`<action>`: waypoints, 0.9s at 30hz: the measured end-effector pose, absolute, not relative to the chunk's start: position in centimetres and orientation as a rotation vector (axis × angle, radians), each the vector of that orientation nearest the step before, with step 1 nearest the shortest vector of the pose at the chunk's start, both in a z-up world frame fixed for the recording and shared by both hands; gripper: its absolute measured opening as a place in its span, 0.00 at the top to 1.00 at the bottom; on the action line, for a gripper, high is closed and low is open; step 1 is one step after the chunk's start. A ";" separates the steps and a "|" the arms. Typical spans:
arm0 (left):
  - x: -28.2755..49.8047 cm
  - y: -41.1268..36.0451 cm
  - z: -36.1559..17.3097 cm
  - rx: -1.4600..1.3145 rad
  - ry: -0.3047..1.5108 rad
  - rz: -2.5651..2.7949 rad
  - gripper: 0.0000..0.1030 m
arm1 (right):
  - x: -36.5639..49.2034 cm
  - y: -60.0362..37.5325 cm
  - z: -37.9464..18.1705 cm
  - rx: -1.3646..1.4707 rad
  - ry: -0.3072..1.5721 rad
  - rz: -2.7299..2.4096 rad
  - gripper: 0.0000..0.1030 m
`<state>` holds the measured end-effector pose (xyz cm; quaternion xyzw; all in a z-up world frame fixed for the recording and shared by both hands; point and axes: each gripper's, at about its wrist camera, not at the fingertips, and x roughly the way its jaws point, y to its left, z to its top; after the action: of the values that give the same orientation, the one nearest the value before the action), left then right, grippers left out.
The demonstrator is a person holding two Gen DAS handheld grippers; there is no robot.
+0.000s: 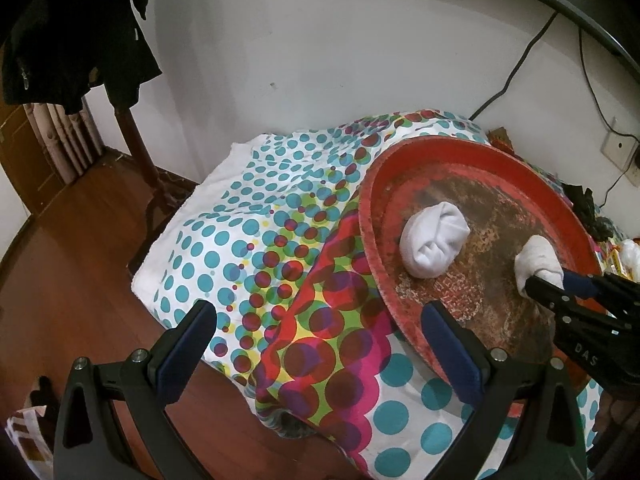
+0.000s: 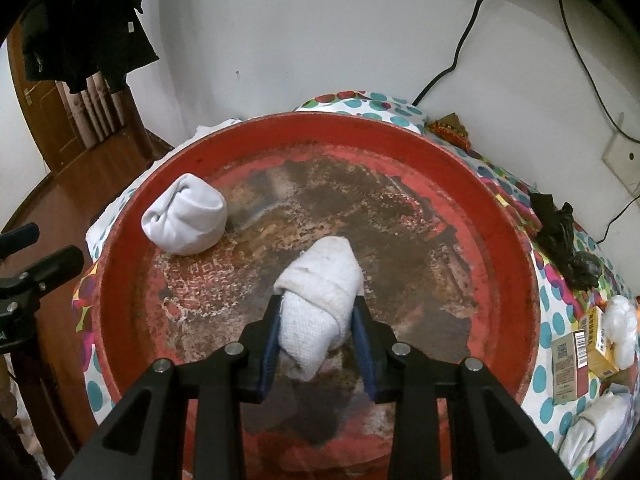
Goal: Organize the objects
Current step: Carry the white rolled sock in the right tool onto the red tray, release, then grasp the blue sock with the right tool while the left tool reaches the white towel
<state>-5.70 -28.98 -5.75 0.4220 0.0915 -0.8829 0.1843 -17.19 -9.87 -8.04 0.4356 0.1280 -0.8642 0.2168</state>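
Two rolled white socks lie in a worn red tray (image 2: 120, 292). Grubby sock (image 2: 320, 300) sits mid-tray w/ right gripper (image 2: 316, 320) jaws around it, barely parted. Clean sock (image 2: 184, 220) lies near tray's left rim. Left gripper (image 1: 320, 320) gapes wide, empty, beside tray.

The round red metal tray (image 2: 516, 264) lies on the dotted bedsheet (image 1: 240, 216) of a bed set against the white wall (image 1: 320, 40). In the tray, the smooth white rolled sock bundle (image 2: 186, 220) lies at the far left, near the rim. The coarse white rolled cloth bundle (image 2: 320, 304) lies nearer the middle, well apart from it, between the fingers of the right gripper (image 2: 318, 344). The left gripper (image 1: 320, 344) hangs over the sheet at the tray's left edge. Right of the tray, on the sheet, lie a crumpled black plastic bag (image 2: 560, 236) and, nearer, small cardboard boxes (image 2: 576, 356)
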 end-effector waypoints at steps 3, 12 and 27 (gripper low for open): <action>-5.7 -28.8 -5.7 1.192 0.256 -2.495 0.01 | -17.3 -9.8 -8.1 1.212 0.349 -2.397 0.66; -5.9 -28.1 -5.9 1.208 0.242 -2.510 0.01 | -16.7 -9.5 -8.1 1.232 0.374 -2.421 0.48; -6.4 -25.4 -5.7 1.250 0.182 -2.575 0.01 | -12.9 -4.3 -4.3 1.168 0.267 -2.490 0.47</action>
<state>-6.40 -25.37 -5.68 0.4318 0.0630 -0.8894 0.1364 -12.93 -4.32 -4.31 0.4152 0.0949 -0.8851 0.1878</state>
